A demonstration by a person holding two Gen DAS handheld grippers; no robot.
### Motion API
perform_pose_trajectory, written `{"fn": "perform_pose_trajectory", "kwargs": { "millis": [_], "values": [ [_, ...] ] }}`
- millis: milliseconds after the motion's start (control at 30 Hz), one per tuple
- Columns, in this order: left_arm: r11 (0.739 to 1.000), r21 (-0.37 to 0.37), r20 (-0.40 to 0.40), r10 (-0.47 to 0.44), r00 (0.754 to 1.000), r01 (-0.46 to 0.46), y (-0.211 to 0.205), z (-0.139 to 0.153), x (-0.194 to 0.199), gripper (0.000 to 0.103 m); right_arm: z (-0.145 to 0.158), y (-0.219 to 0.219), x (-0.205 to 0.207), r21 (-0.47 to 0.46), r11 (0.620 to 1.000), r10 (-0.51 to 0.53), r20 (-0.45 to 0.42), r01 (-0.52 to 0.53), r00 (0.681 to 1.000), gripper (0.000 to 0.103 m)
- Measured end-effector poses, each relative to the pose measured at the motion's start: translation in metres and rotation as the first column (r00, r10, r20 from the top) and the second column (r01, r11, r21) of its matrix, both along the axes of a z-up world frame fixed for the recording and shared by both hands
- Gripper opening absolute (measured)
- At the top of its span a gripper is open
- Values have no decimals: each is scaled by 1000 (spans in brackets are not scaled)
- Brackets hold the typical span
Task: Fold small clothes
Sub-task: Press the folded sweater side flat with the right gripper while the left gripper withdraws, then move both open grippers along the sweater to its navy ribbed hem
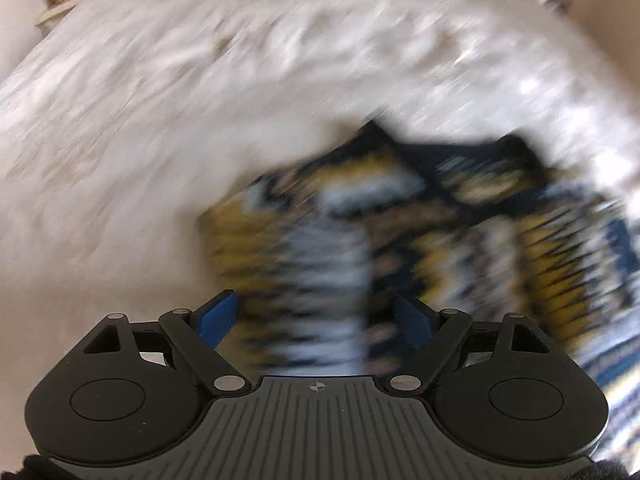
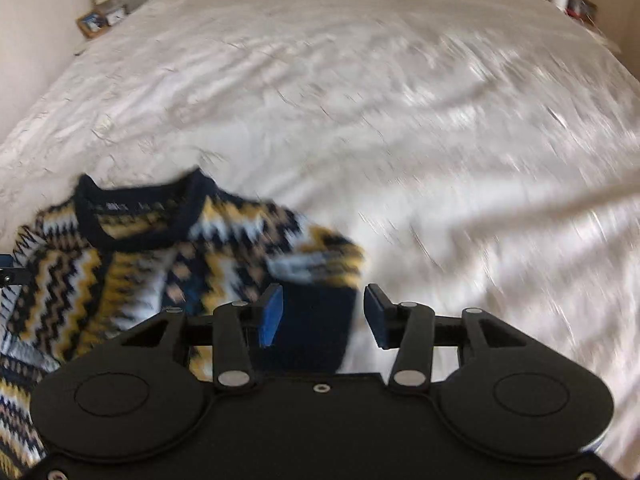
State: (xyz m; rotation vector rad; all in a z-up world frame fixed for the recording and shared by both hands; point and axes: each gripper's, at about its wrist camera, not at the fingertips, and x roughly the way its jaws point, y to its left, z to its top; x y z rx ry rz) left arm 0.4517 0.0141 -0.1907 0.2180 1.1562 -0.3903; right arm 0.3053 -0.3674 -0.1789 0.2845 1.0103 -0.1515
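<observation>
Rumpled white bedspread (image 2: 360, 100) under zigzag sweater (image 2: 132, 256); left gripper (image 1: 316, 320), right gripper (image 2: 322, 312) fingers spread

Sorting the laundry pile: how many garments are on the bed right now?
1: a zigzag-patterned knit sweater lying on the white bedspread, just ahead of both open grippers. Nothing else shows, though motion blur and the gripper bodies may hide something.

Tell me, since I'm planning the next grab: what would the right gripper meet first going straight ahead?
Likely the sweater's navy cuff, lying between the open right gripper's fingers. Beyond it is only the white bedspread. Motion blur leaves depth uncertain.
</observation>
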Motion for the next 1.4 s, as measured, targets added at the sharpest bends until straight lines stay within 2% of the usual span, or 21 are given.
{"fn": "perform_pose_trajectory", "kwargs": {
  "millis": [33, 100, 167, 333, 400, 433, 533, 567, 633, 700, 767, 867, 1000, 1067, 1133, 1233, 1300, 1400],
  "values": [
    [1000, 17, -15, 19, 1000, -18, 9, -8, 2, 87, -3, 0, -5, 3, 1000, -6, -8, 6, 1000, 54],
    [999, -15, -45, 51, 998, -52, 29, -18, 3, 99, -5, 1, -9, 10, 1000, -12, -13, 12, 1000, 54],
    [997, -45, -50, 64, 997, -66, 41, -18, 2, 99, -8, 4, -11, 11, 1000, -7, -8, 7, 1000, 54],
    [997, -46, -47, 64, 997, -66, 40, -17, 2, 99, -22, 6, 1, 16, 1000, -20, -37, 21, 999, 54],
    [996, -52, -50, 73, 996, -76, 40, -18, 2, 99, -26, 6, 8, 32, 999, -19, -53, 21, 998, 21],
    [996, -53, -49, 72, 996, -74, 40, -18, 2, 99, -24, 9, 11, 24, 1000, -4, -52, 5, 999, 16],
    [995, -67, -52, 73, 996, -76, 44, -19, 2, 100, -21, 15, 15, -82, 996, 16, -62, -21, 998, 15],
    [994, -72, -55, 75, 996, -79, 45, -19, 2, 100, -23, 12, 17, -90, 996, 2, -76, -9, 997, 15],
    [994, -72, -61, 77, 995, -81, 45, -17, 2, 100, -30, 7, 18, -79, 997, -28, -104, 20, 994, 16],
    [994, -73, -60, 82, 995, -87, 44, -9, 2, 98, -29, 9, 19, -91, 996, -26, -102, 16, 994, 23],
    [992, -97, -23, 74, 997, -76, 40, 7, 0, 98, -22, 13, 17, -122, 992, -35, -74, 26, 997, 28],
    [990, -138, 15, 35, 999, -33, 28, 25, 1, 98, -10, 16, 14, -129, 990, -57, -18, 55, 998, 29],
    [985, -173, 5, -25, 1000, 26, -3, 22, 7, 98, -2, 26, 17, -125, 991, -49, 29, 52, 998, 29],
    [989, -148, 4, -21, 1000, 21, -15, 11, 14, 98, -1, 32, 20, -114, 993, -37, 33, 41, 999, 31],
    [996, -91, -5, 11, 1000, -12, -23, -4, 23, 98, 0, 37, 20, -106, 994, -31, 40, 35, 999, 42],
    [999, -25, -5, 34, 999, -34, -27, -23, 36, 101, -1, 45, 19, -89, 996, -26, 38, 30, 999, 43],
    [1000, -12, 10, 27, 1000, -27, -30, -21, 39, 102, -2, 49, 17, -88, 996, -25, 32, 28, 999, 44],
    [999, -27, 60, 42, 997, -40, -27, -5, 37, 102, 0, 55, 12, -81, 996, -21, 39, 24, 999, 56]
  ]
}}
